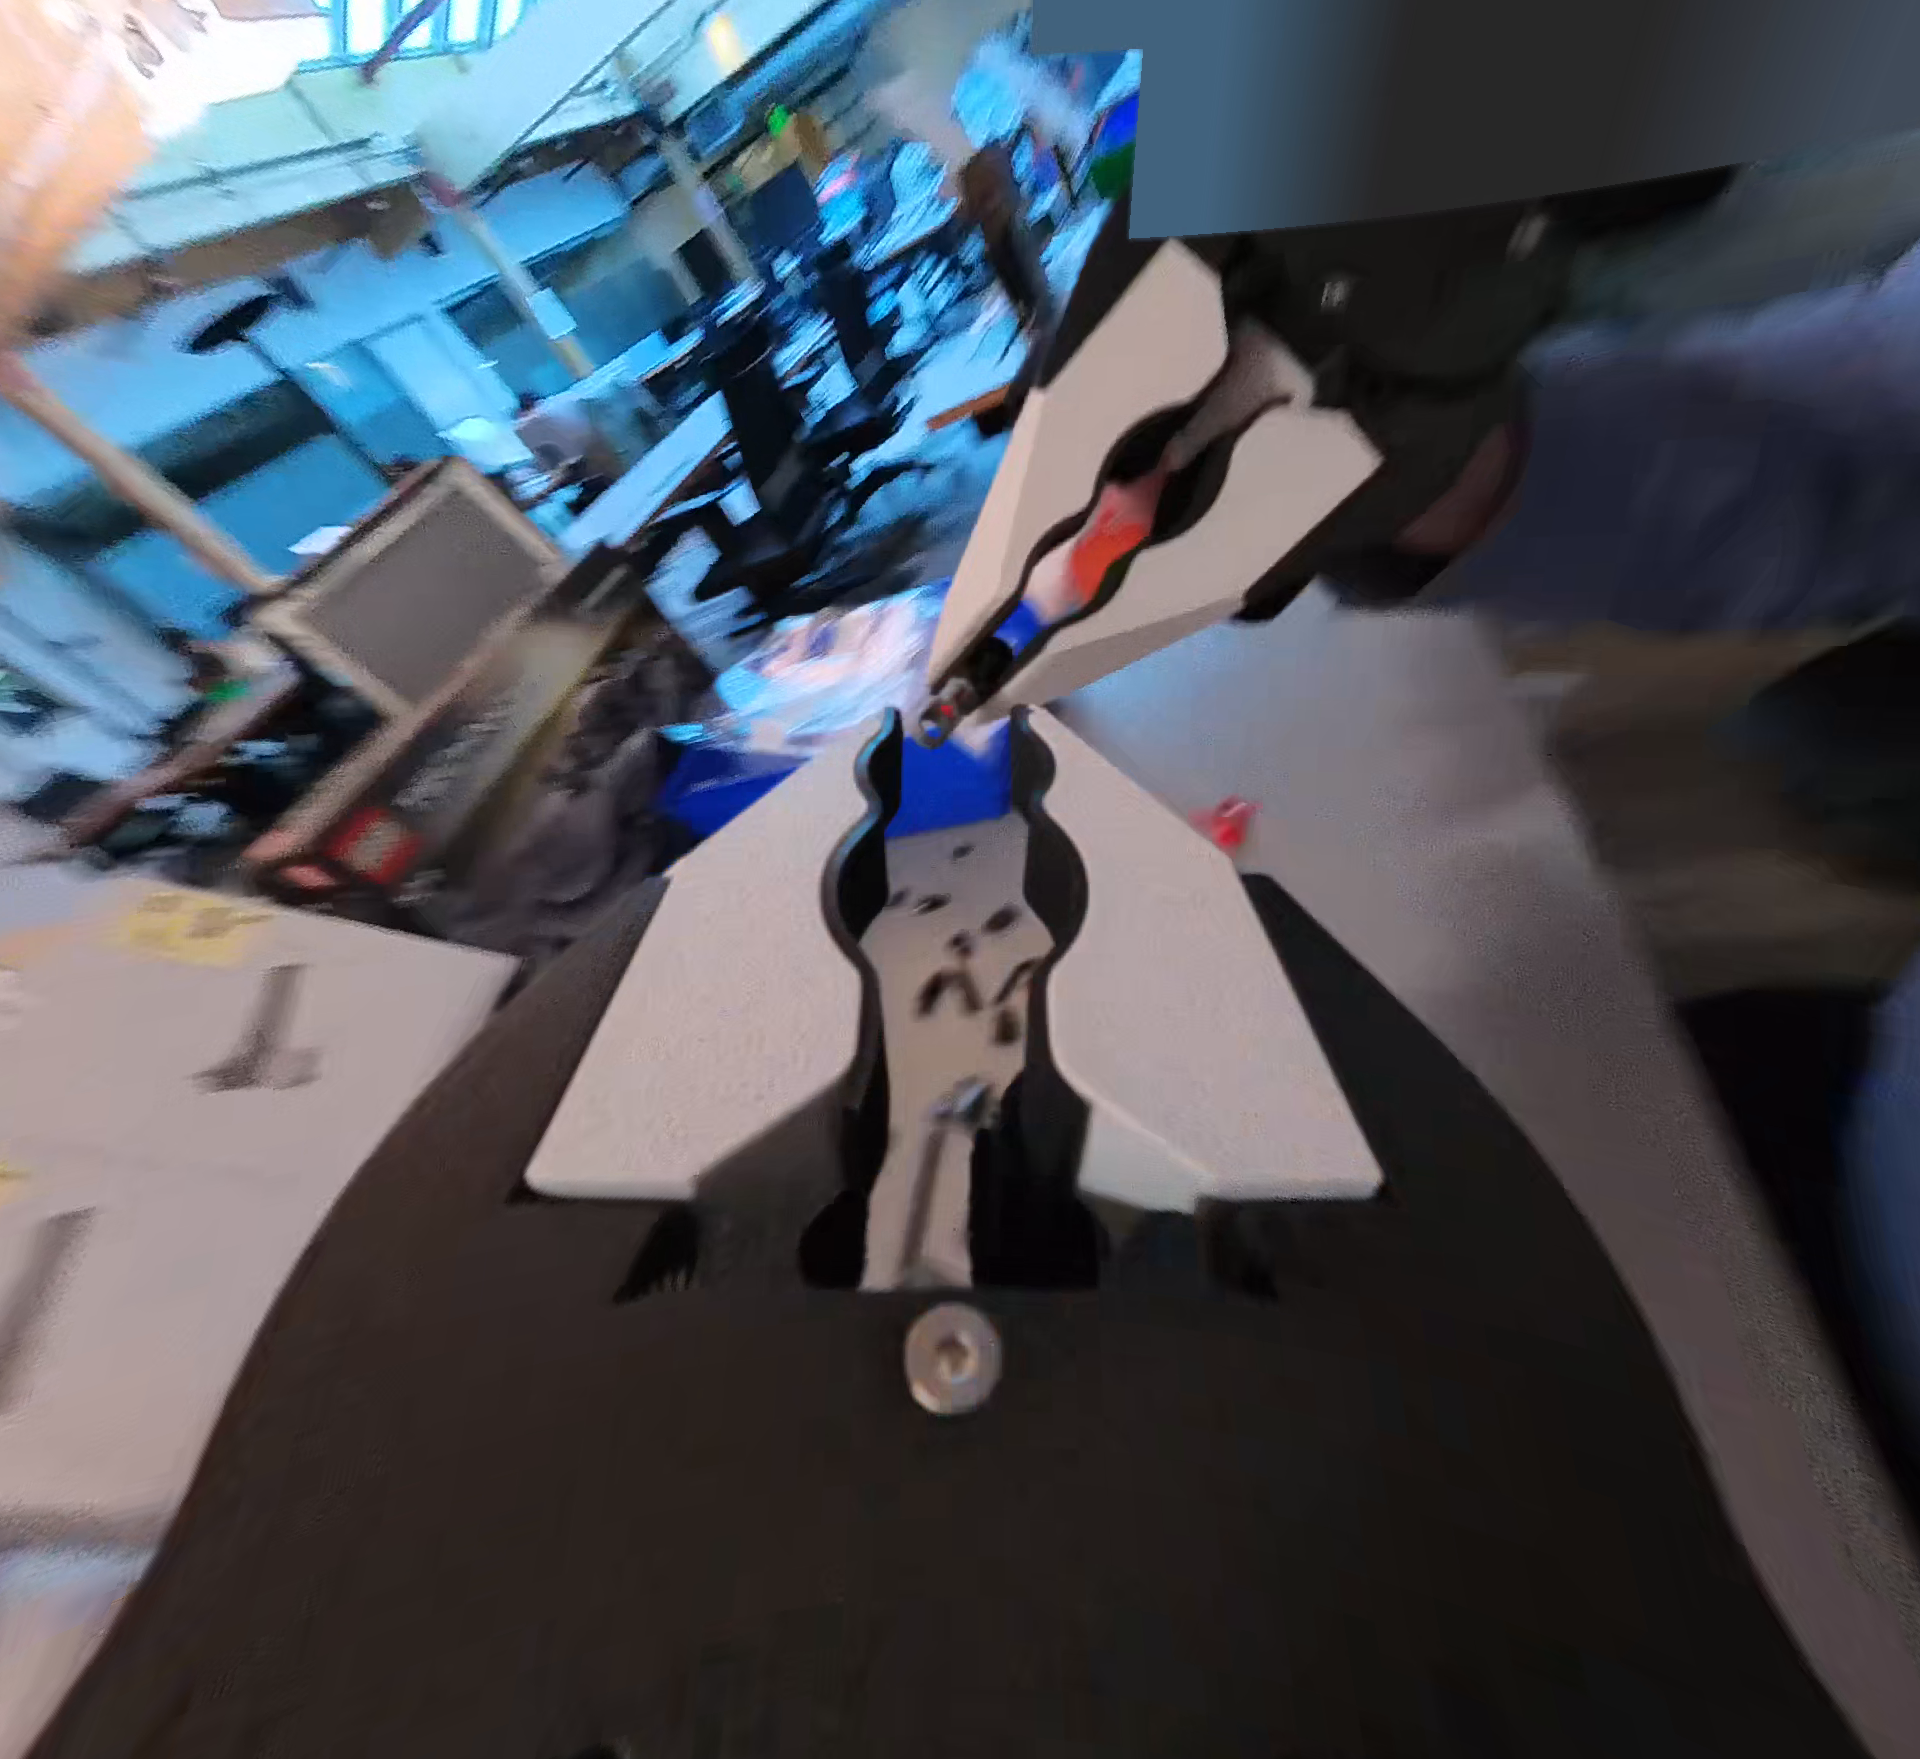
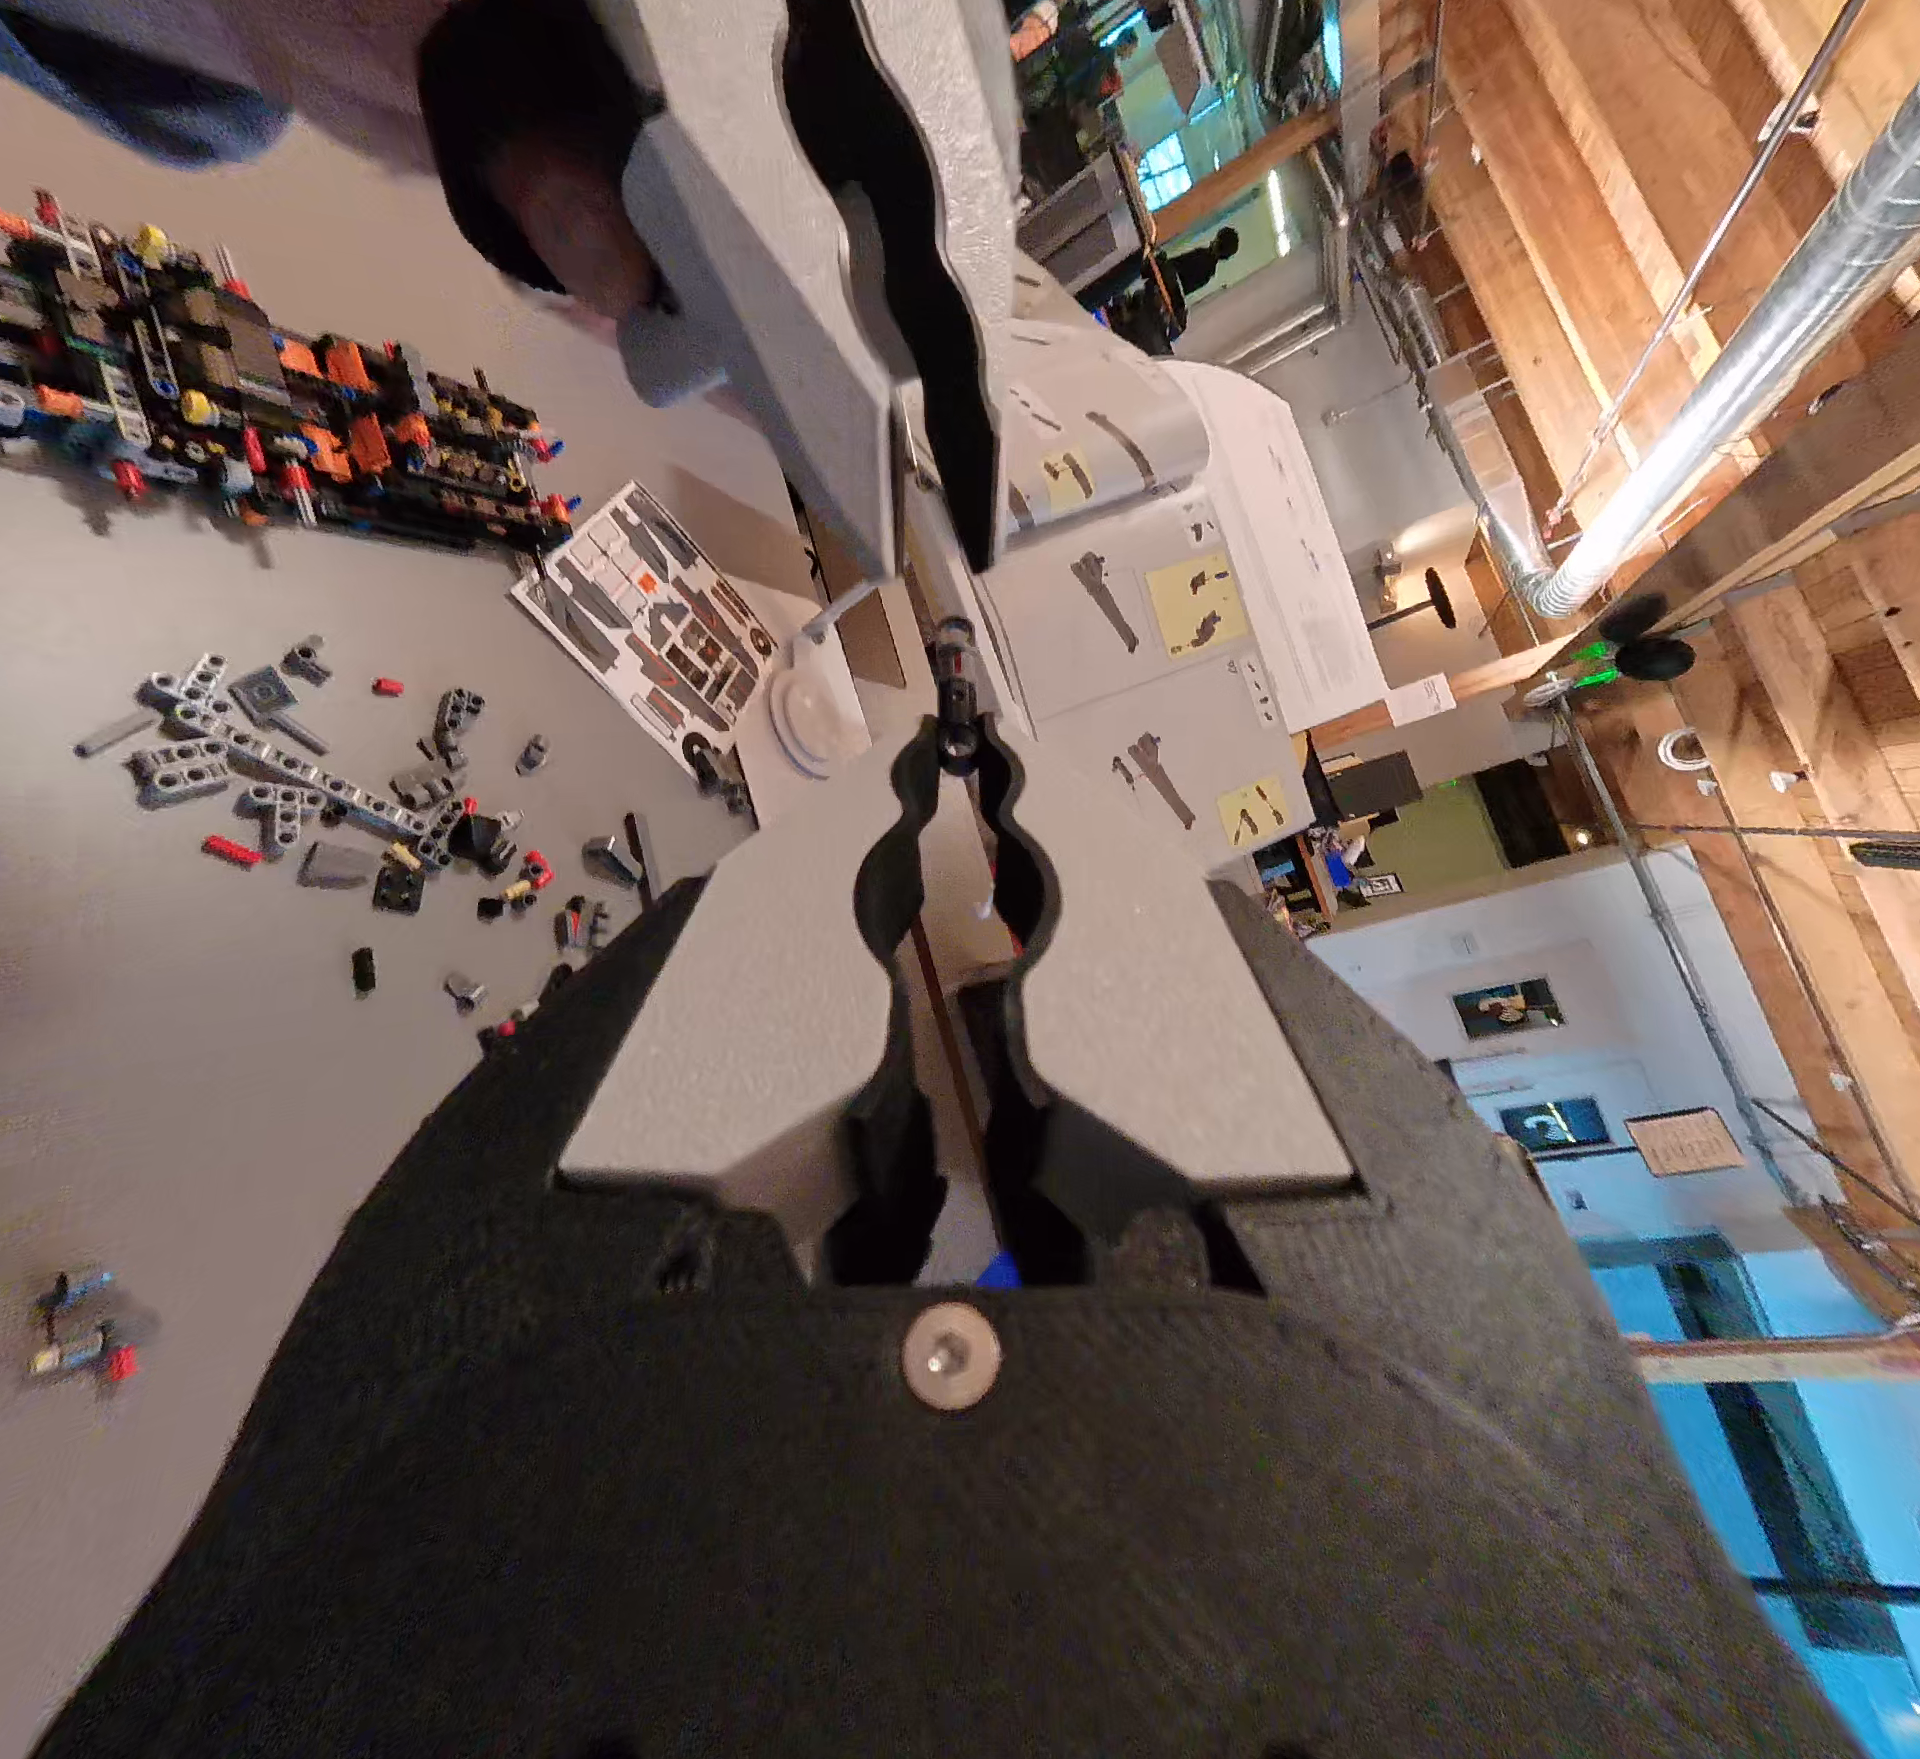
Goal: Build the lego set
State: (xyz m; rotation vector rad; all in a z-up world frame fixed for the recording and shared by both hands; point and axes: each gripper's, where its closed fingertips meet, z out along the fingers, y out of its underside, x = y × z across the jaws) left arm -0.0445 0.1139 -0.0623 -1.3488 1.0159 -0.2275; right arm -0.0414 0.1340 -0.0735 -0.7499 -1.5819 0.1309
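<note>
**Lego pin held aloft between our two grippers**

Small black Lego connector pin with a red band (image 2: 954, 686) sits pinched in our right gripper (image 2: 956, 745), lifted well above the grey table (image 2: 156, 1034). Our left gripper (image 1: 954, 722) stands narrowly parted, empty, tips almost touching it. We judge a handover or joining step; next needs fine alignment.

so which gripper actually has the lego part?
The right hand-held gripper: a small black part is pinched at its tips. The left hand-held gripper is open, empty.

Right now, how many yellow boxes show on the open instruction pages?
3 yellow boxes on the instruction booklet: top, middle, bottom. The left gripper may hide others.
</note>
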